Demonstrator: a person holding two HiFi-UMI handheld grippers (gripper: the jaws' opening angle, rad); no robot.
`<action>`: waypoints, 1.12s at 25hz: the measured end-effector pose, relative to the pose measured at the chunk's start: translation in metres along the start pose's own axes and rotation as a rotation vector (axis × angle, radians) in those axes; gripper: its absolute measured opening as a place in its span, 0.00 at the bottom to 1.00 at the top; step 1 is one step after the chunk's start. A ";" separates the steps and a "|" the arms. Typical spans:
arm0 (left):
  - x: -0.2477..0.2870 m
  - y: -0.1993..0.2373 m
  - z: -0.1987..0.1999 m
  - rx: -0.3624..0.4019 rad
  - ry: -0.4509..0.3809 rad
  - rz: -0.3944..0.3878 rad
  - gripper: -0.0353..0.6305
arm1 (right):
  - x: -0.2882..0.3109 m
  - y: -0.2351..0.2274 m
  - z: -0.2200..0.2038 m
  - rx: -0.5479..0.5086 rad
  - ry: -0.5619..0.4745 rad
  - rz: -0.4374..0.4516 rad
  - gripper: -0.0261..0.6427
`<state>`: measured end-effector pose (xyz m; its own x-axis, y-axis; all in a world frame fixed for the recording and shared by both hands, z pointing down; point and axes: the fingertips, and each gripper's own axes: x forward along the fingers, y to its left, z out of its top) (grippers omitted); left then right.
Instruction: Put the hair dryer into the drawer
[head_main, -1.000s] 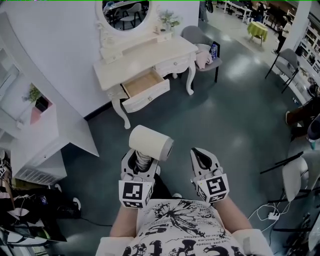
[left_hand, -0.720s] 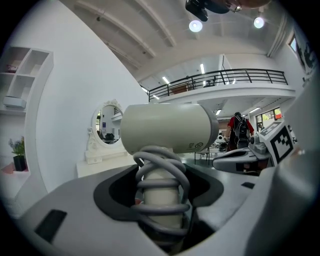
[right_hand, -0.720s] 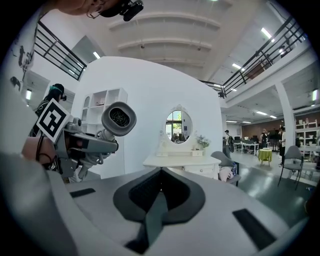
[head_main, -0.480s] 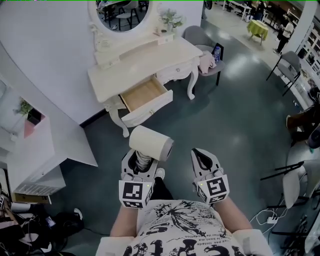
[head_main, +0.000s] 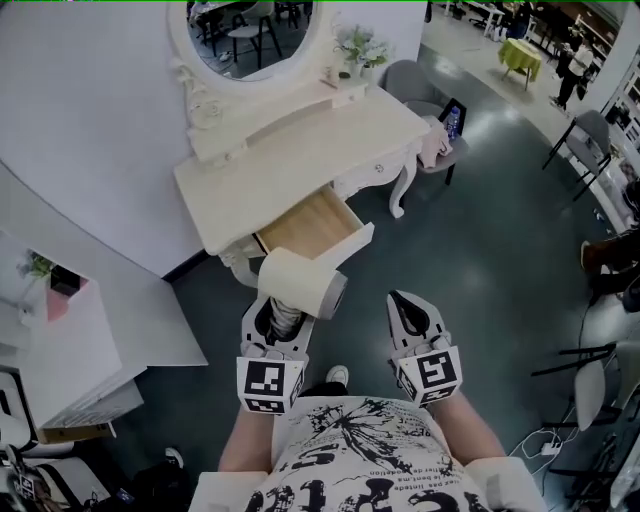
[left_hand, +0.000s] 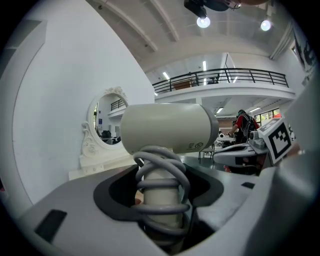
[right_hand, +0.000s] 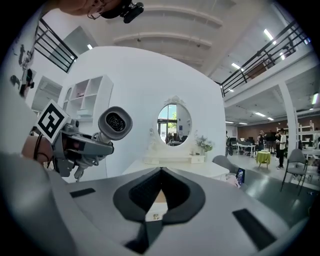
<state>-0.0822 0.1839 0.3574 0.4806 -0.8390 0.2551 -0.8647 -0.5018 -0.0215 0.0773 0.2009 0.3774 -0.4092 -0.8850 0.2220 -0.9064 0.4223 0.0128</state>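
The cream hair dryer stands upright in my left gripper, its barrel above the jaws and its grey cord coiled round the handle. The left gripper is shut on that handle. The dryer's round back end shows in the right gripper view. My right gripper is beside it on the right, shut and holding nothing; its jaw tips meet. The open wooden drawer of the cream dressing table lies just beyond the dryer in the head view.
An oval mirror and a small plant stand on the dressing table. A grey chair with things on it is at the table's right. A white shelf unit stands at the left. Dark green floor spreads to the right.
The dressing table and its open drawer have come much nearer in the head view. Both grippers keep their places in the view, and the dryer stays held.
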 end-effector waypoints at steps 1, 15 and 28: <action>0.008 0.011 0.001 0.001 0.002 -0.002 0.46 | 0.013 -0.002 0.003 0.001 -0.002 -0.005 0.06; 0.108 0.091 -0.018 -0.016 0.087 0.044 0.46 | 0.164 -0.030 0.011 -0.027 0.022 0.107 0.06; 0.250 0.128 0.005 -0.074 0.119 0.285 0.46 | 0.320 -0.126 0.045 -0.116 -0.006 0.412 0.06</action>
<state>-0.0717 -0.0912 0.4136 0.2010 -0.9107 0.3608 -0.9724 -0.2300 -0.0389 0.0554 -0.1446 0.4026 -0.7358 -0.6385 0.2256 -0.6491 0.7600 0.0339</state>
